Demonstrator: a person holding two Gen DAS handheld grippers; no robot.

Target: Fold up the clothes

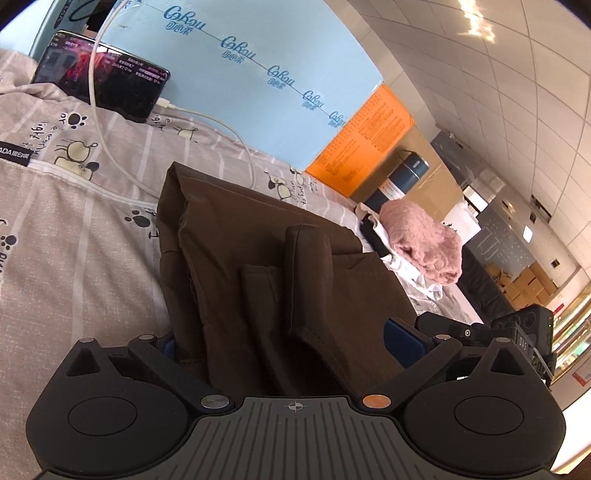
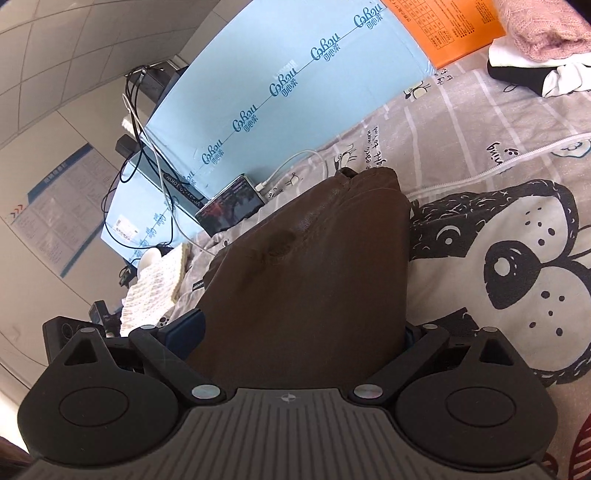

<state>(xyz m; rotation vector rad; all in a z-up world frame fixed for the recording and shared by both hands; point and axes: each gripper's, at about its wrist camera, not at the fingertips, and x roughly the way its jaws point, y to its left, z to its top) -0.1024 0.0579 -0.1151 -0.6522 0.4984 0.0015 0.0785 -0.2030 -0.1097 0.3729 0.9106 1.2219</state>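
Surface: bed (image 1: 74, 229) with grey cartoon-dog bedding.
Garment: brown garment (image 1: 258, 258), bunched, draped from the bed into both tools.
Left tool (image 1: 291, 343): jaws spread, fabric between them; grip unclear.
Right tool (image 2: 303, 332): same, grip unclear.
Backdrop: phone (image 1: 99, 74), pink sweater (image 1: 424, 243).

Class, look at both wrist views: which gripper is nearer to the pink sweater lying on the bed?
Left. The left gripper, on the brown garment, has the pink sweater just ahead to its right. From the right gripper, the sweater lies far off at the view's top corner.
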